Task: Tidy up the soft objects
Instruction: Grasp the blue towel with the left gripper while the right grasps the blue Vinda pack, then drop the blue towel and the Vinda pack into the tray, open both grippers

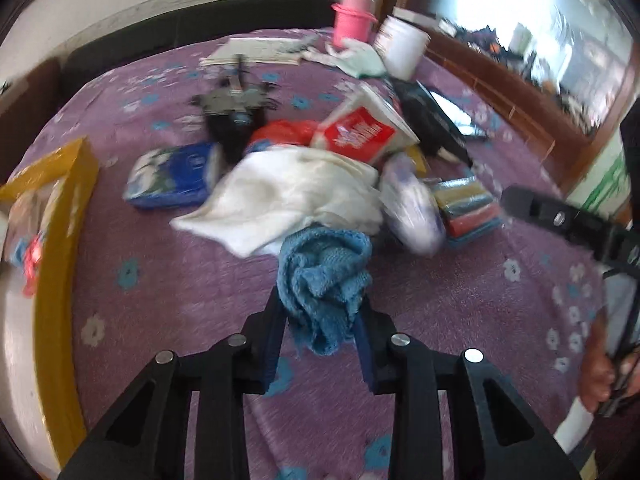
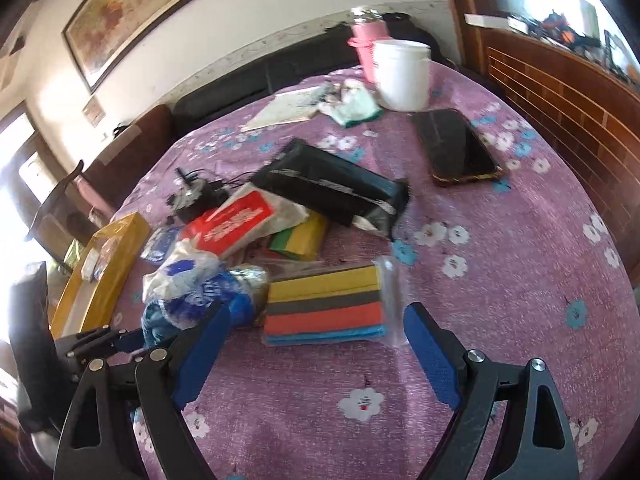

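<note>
- My left gripper [image 1: 320, 320] clamps the blue knitted cloth [image 1: 324, 276], lifted near the table's front edge; it needs a drop spot.
- My right gripper [image 2: 316, 344] gapes empty before the sponge pack [image 2: 324, 306]; that's likely my next grab.

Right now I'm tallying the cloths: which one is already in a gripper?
The blue knitted cloth, pinched in the left gripper. The white cloth lies loose on the pile behind it, and the right gripper is open and holds nothing.

A white wall [image 2: 224, 36] runs along the far side, with a framed painting [image 2: 132, 8] hanging on it. A dark sofa [image 2: 256, 76] stands against it. On the right, a brown wooden ledge [image 2: 560, 92] runs below a bright window [image 1: 516, 4]. Daylight also glares from the left.
</note>
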Available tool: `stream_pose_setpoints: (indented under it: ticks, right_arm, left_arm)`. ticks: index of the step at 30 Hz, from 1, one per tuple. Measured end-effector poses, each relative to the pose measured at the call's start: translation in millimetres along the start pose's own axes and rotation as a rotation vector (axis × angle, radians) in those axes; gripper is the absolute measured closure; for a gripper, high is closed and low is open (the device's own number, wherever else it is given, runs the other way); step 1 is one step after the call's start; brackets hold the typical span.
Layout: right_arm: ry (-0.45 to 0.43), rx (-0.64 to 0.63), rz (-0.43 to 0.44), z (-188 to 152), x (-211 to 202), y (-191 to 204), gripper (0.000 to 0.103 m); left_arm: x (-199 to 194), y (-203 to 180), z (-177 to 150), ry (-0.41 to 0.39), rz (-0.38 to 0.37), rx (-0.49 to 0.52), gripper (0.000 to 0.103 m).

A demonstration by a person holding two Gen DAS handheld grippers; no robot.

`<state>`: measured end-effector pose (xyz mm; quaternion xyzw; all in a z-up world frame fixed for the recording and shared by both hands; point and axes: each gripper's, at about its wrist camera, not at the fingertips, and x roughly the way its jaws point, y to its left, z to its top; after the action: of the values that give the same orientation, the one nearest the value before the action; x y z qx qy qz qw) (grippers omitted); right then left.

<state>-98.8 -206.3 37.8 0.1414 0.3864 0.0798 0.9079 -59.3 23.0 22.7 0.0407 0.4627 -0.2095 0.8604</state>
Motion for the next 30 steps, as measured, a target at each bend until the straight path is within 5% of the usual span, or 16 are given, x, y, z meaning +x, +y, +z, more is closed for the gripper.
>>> stream_pose_setpoints:
  ticks: [9, 17, 18, 19, 20, 30]
  right_arm:
    - [0.074, -0.336, -0.033, -7.7, 34.7, 90.1, 0.012]
    - [0.165, -0.300, -0.058, -9.1, 65.9, 104.0, 0.012]
    - [0.180, -0.272, -0.062, -8.1, 71.2, 102.2, 0.018]
    - [0.202, -0.242, -0.047, -7.2, 74.8, 99.6, 0.036]
    - [0.220, -0.220, -0.027, -6.3, 76.5, 98.0, 0.040]
    - [0.136, -0.257, -0.037, -4.7, 11.1, 112.2, 0.045]
  left_arm:
    - [-53.9, 39.7, -18.4, -0.072, -0.029, -0.094, 0.072]
    - [-89.3, 73.1, -45.9, -0.130, -0.062, -0.193, 0.072]
    - [-93.5, 78.5, -48.9, -0.140, -0.062, -0.209, 0.072]
    - [-97.0, 82.3, -51.6, -0.146, -0.061, -0.219, 0.072]
    - [-100.7, 86.5, -53.9, -0.153, -0.058, -0.227, 0.072]
    - [-140.4, 153.9, -73.4, -0.198, 0.041, -0.300, 0.071]
